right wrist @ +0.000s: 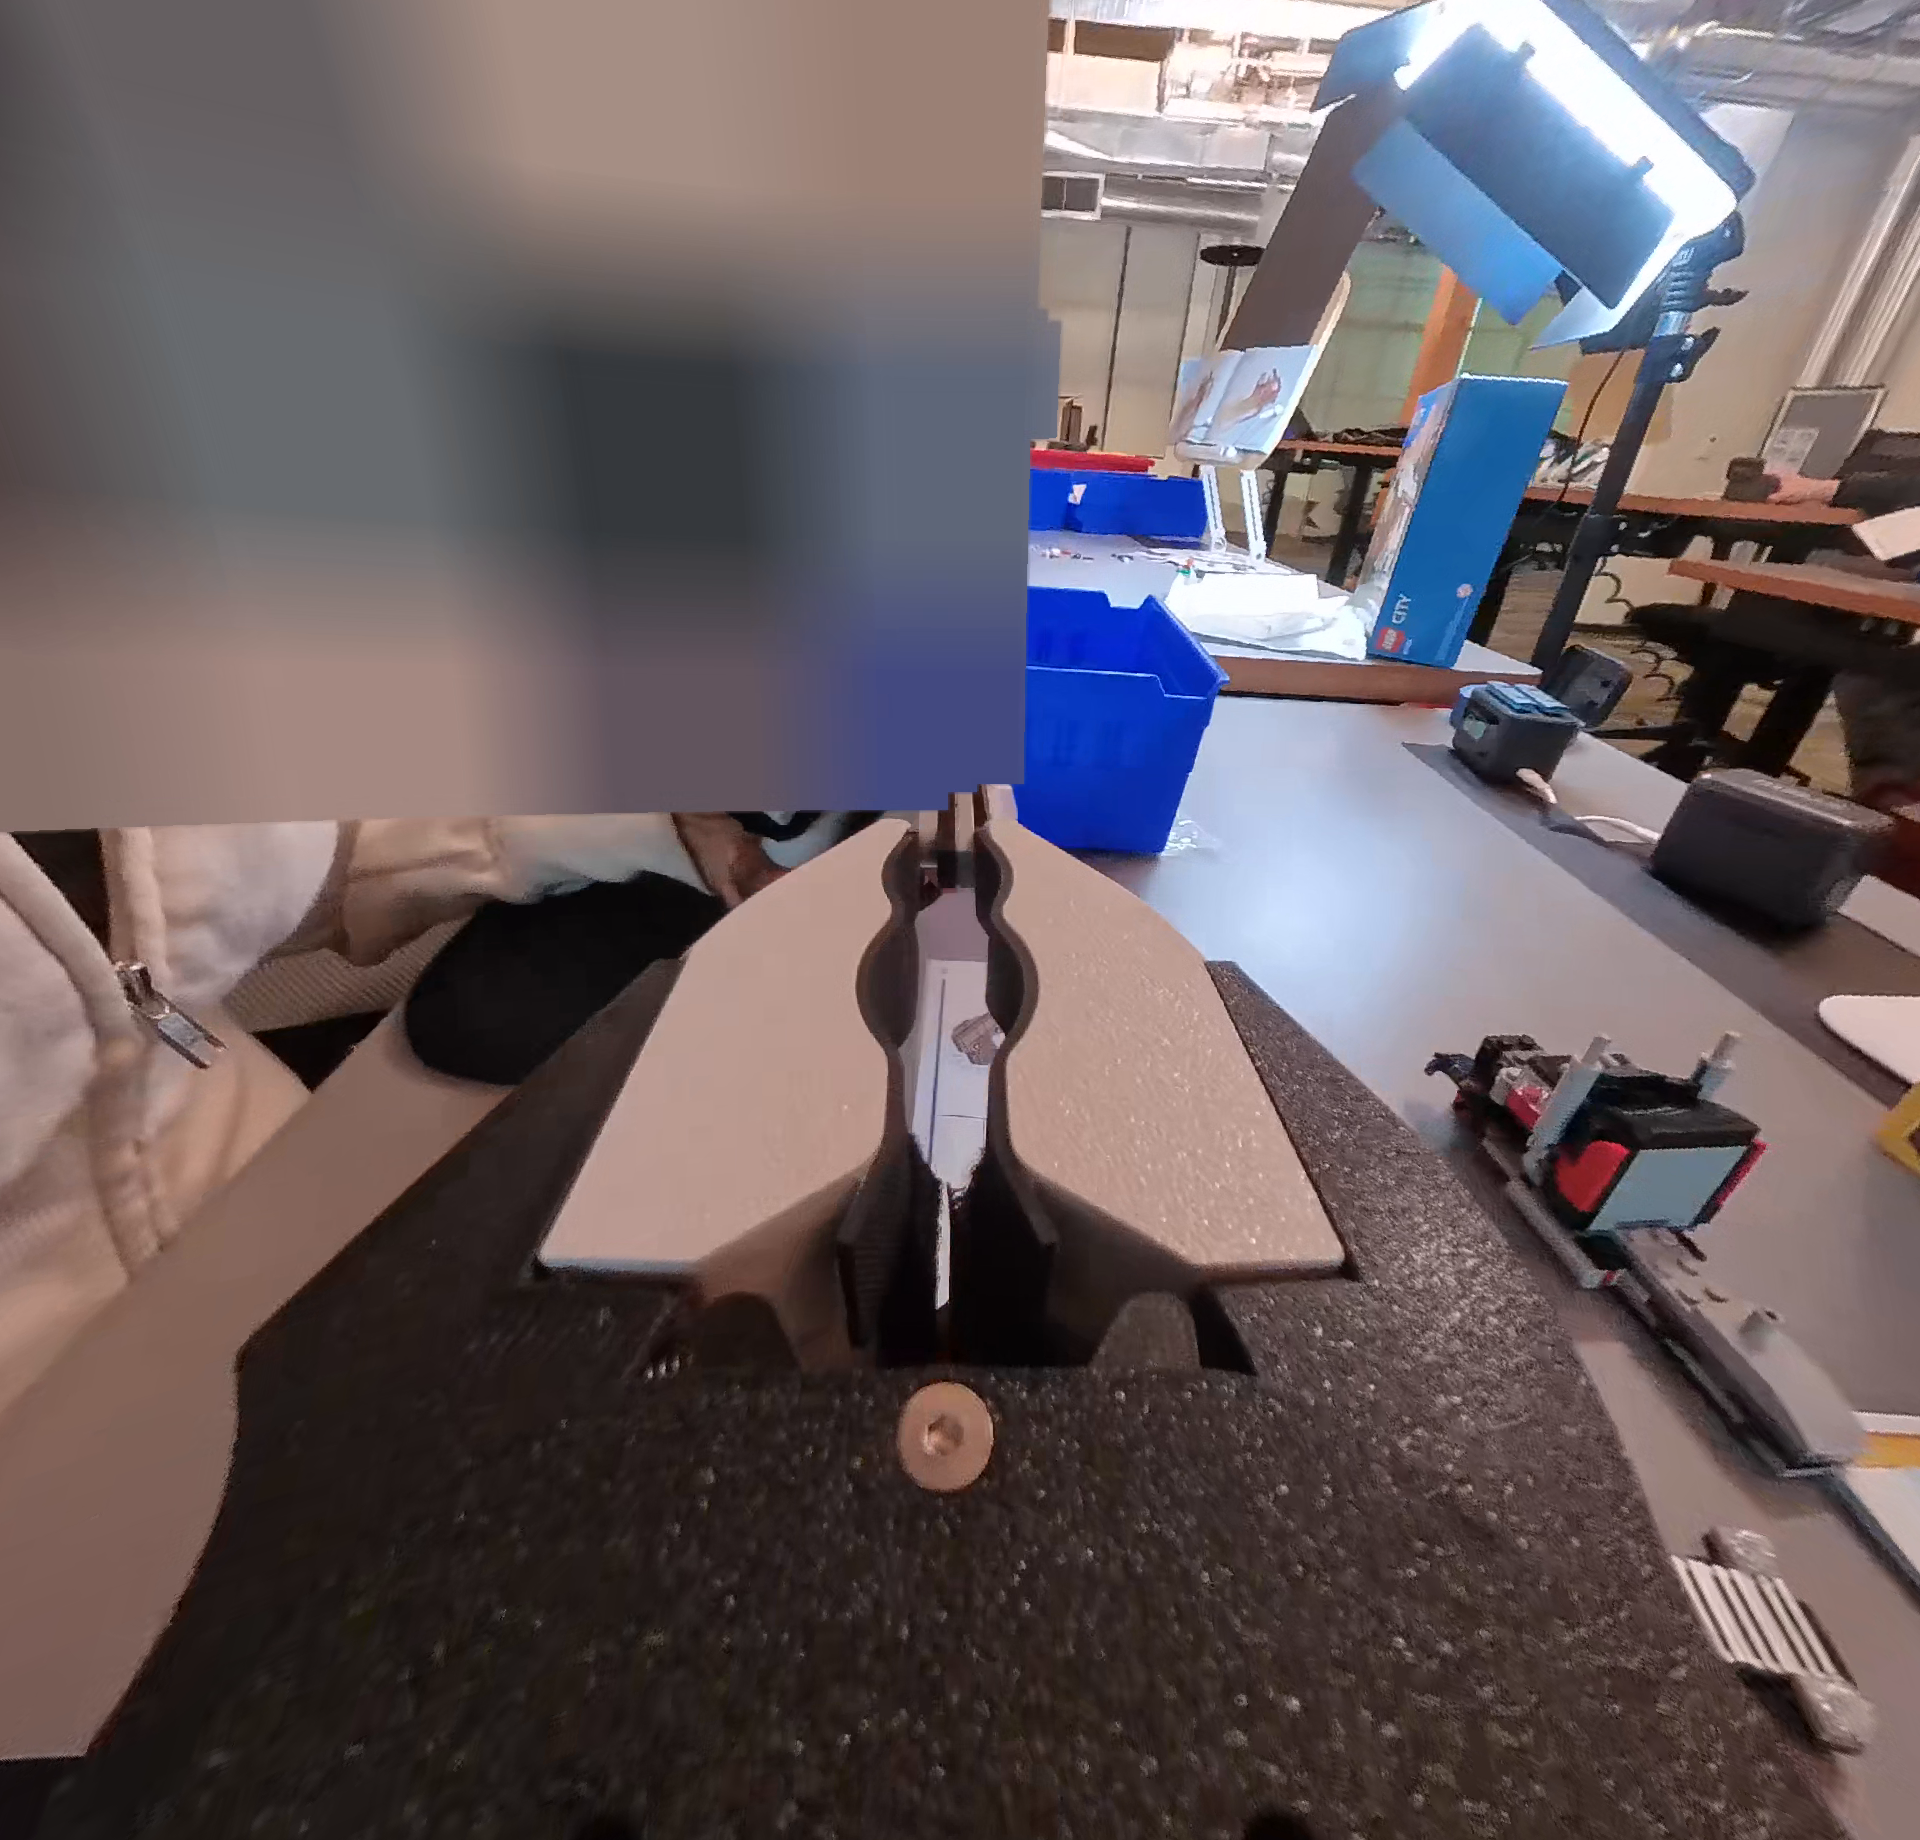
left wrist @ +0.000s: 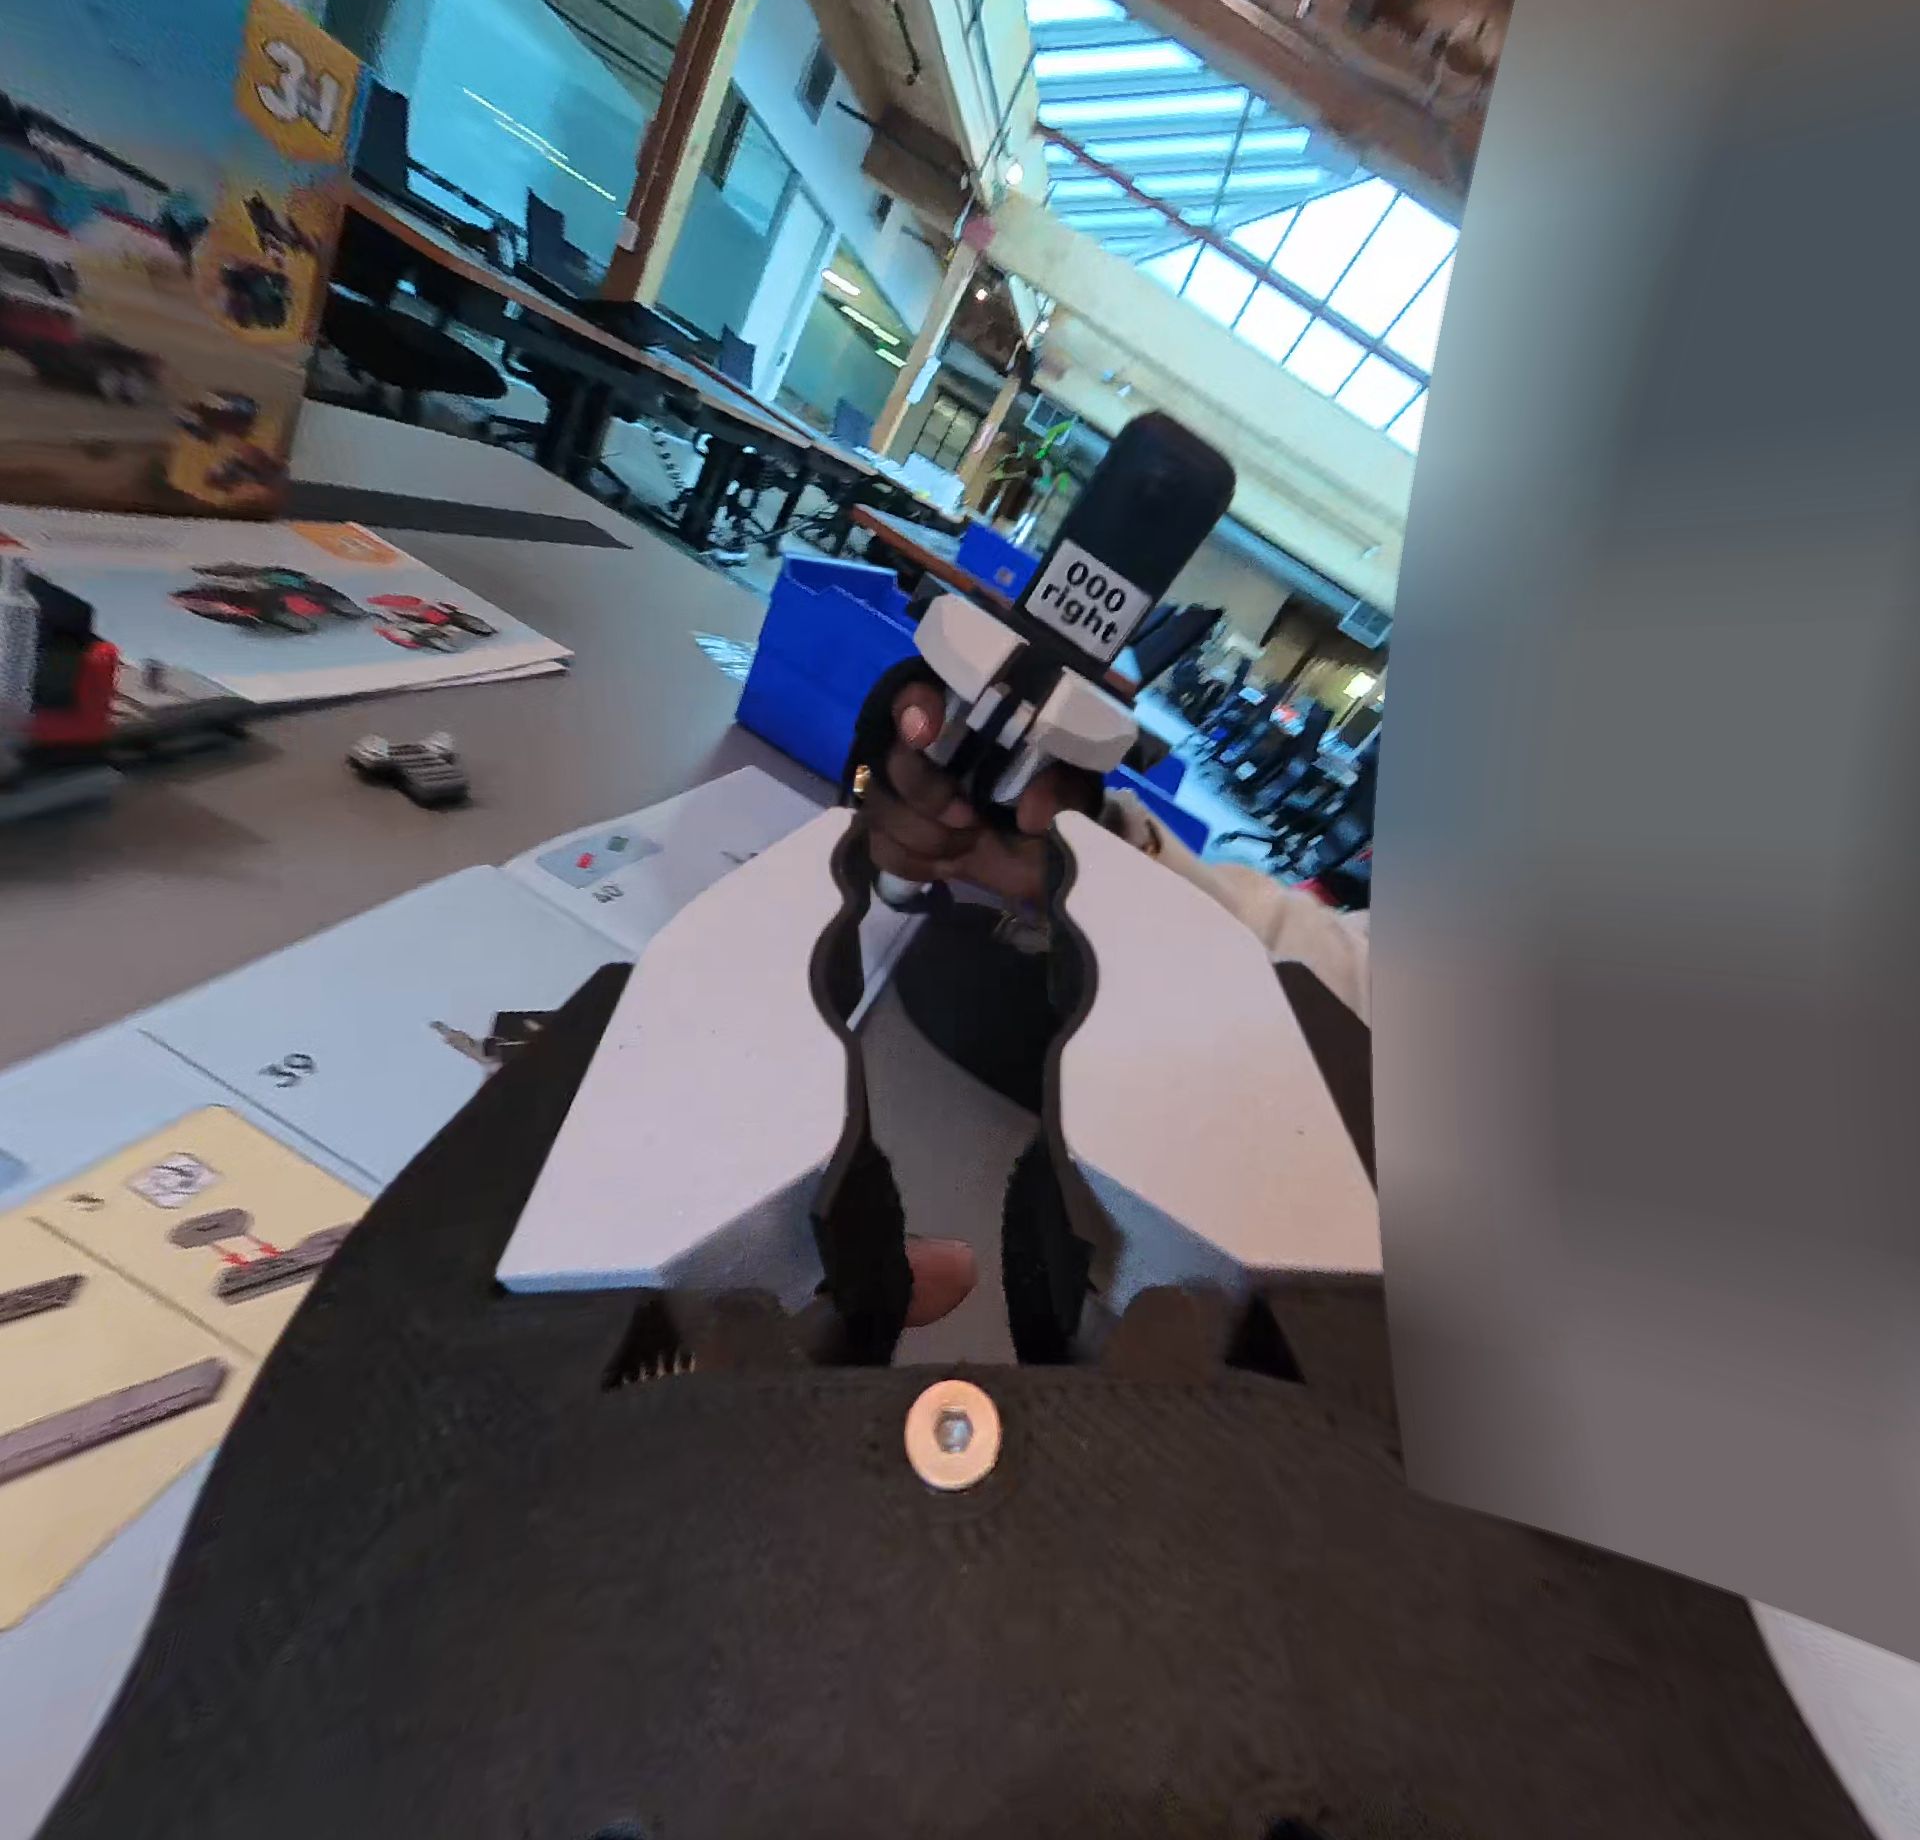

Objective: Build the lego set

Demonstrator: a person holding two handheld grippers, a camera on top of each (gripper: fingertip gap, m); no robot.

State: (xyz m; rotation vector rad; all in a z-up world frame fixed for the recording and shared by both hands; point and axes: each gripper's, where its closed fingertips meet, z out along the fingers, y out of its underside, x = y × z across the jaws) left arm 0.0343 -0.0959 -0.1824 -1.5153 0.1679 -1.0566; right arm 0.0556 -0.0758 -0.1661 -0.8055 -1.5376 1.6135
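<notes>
Setting: open hall with skylights and rows of long desks; the work surface is a grey table (right wrist: 1351,855).
Left gripper (left wrist: 951,855): raised above the table, its fingers parted by a narrow gap, nothing between them; the tips point at the other tool.
Right gripper (right wrist: 956,845): also raised, facing the left one; its fingertips stand nearly together, and whether anything is pinched there cannot be told.
Hand (left wrist: 935,803): wraps the handle of the right gripper, seen in the left wrist view.
Lego model (right wrist: 1621,1156): partly built red, black and pale blue vehicle on a long grey base, resting on the table to the right of the right gripper, apart from both tools.
Ribbed grey piece (right wrist: 1766,1634): loose on the table, near the model's base.
Instruction booklet (left wrist: 312,1063): lies open under the left gripper.
Set box (left wrist: 156,263): stands upright at the far left.
Blue bin (right wrist: 1112,730): on the table beyond the fingertips.
Panel lamp (right wrist: 1558,128): lit, on a stand at the far right.
</notes>
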